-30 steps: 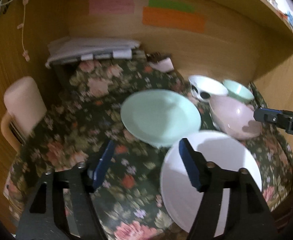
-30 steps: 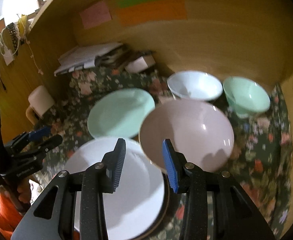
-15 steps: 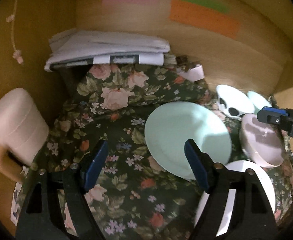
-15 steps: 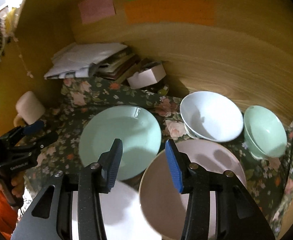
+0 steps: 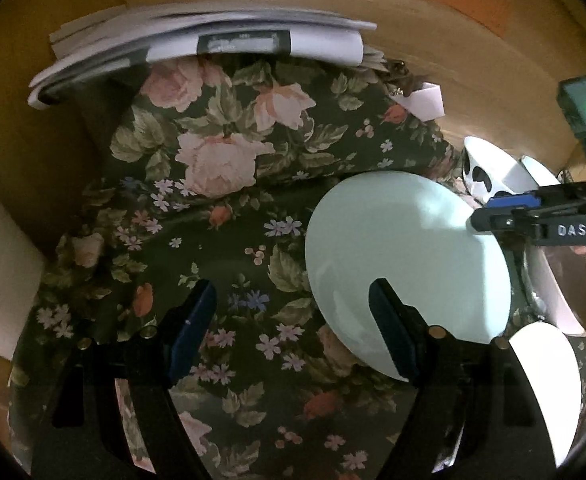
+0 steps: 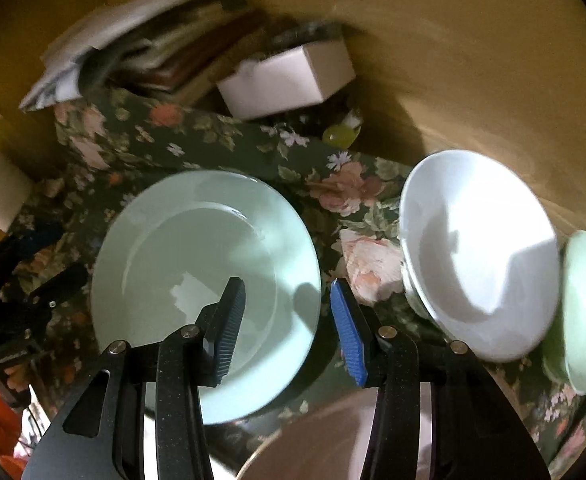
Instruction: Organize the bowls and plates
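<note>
Our right tool point(image 6: 289, 324), open and empty, straddles the green plate's point(image 6: 197, 248) right rim. The left tool point(image 5: 293, 320) is open too. If we close carelessly, the plate may slip against the white bowl point(image 6: 477, 248) beside it.

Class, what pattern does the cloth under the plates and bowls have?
The cloth is dark green with pink roses and leaves, a floral print, clearest in the left wrist view.

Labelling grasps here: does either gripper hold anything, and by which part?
Nothing is held. The left gripper and right gripper are both open over the green plate, pads clear of it.
</note>
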Demonstrator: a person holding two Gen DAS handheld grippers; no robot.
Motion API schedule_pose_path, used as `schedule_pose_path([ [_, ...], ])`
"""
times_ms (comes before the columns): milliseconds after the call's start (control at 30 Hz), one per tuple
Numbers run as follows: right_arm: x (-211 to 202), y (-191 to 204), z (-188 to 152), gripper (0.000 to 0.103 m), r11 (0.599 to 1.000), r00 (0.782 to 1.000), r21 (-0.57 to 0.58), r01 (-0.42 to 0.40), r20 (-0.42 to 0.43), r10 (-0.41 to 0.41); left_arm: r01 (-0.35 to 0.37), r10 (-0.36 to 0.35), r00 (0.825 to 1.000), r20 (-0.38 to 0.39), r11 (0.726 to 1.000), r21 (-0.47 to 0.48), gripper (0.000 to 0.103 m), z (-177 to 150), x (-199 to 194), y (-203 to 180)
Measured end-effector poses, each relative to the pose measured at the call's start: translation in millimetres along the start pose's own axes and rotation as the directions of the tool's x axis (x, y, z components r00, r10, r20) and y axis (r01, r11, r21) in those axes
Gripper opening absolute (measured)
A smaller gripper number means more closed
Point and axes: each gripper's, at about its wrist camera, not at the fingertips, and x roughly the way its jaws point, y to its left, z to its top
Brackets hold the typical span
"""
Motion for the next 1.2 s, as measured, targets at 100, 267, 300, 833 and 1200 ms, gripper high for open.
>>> schedule_pose_path([
  [100,10,-4,4,0.041,1.0,0.999,-0.001,0.019,-0.047,-0.019,0.014,-0.014,1.0,-0.006,1.0,0.003,0.079,1,4,2],
  [267,21,4,5,0.036,0.999,0.996,-0.033,-0.009,-0.092,0.006,0.035,-0.035,0.999,0.013,0.999,0.003,0.078,-1,4,5],
  [300,21,7,4,0.036,0.999,0.996,-0.038,0.001,-0.092,-0.004,0.035,-0.035,0.999,0.018,0.999,0.002,0.079,-1,3,5],
  [833,14,90,-20,0.036,0.985,0.991,-0.121,-0.119,-0.082,0.11,0.02,-0.026,0.998,-0.059,0.995,-0.093,0.057,-36,-17,58],
  [1200,35,110,-32,0.036,0.989,0.994,-0.119,-0.092,-0.071,0.083,0.021,-0.026,0.998,-0.057,0.996,-0.084,0.052,-41,-20,58],
])
